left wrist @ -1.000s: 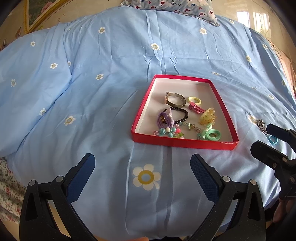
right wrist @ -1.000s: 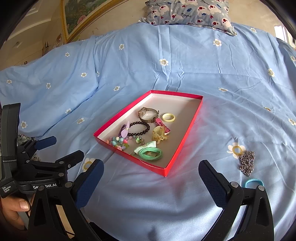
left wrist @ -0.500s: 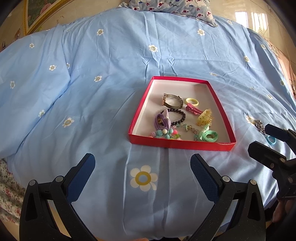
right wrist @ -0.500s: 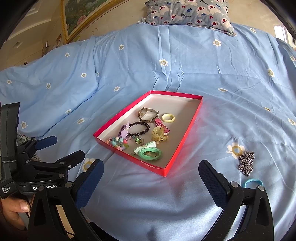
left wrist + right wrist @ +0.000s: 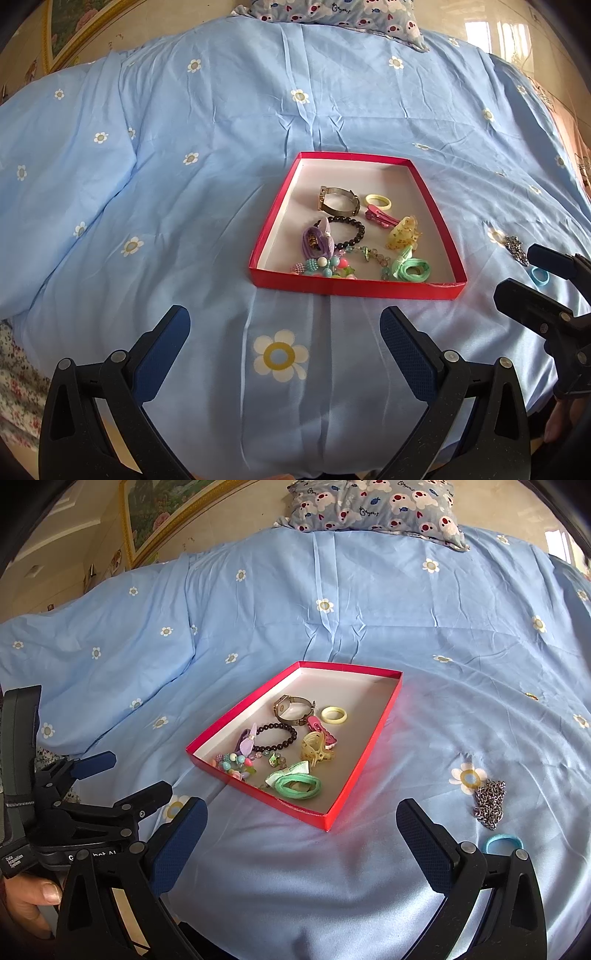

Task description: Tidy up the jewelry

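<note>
A shallow red box (image 5: 266, 236) (image 5: 373, 746) lies on the blue bedspread and holds a watch (image 5: 338, 201) (image 5: 291, 709), a black bead bracelet (image 5: 351, 230), a yellow ring, a pink clip, a yellow claw clip, a green hair tie (image 5: 299, 784) and several beads. A silver chain (image 5: 489, 803) (image 5: 515, 249) and a blue hair tie (image 5: 502, 843) (image 5: 539, 276) lie on the bedspread right of the box. My left gripper (image 5: 284, 332) is open near the bed's front edge, short of the box. My right gripper (image 5: 301, 829) is open too, nothing between its fingers.
A patterned pillow (image 5: 373, 506) lies at the bed's far end. A framed picture (image 5: 155, 513) leans on the wall at the back left. A hand (image 5: 33, 897) holds the left gripper's handle. The blue flowered bedspread (image 5: 184, 203) spreads around the box.
The left wrist view has shifted slightly, so the box sits a little higher in its view. The right gripper has hardly moved. Both stay open.
</note>
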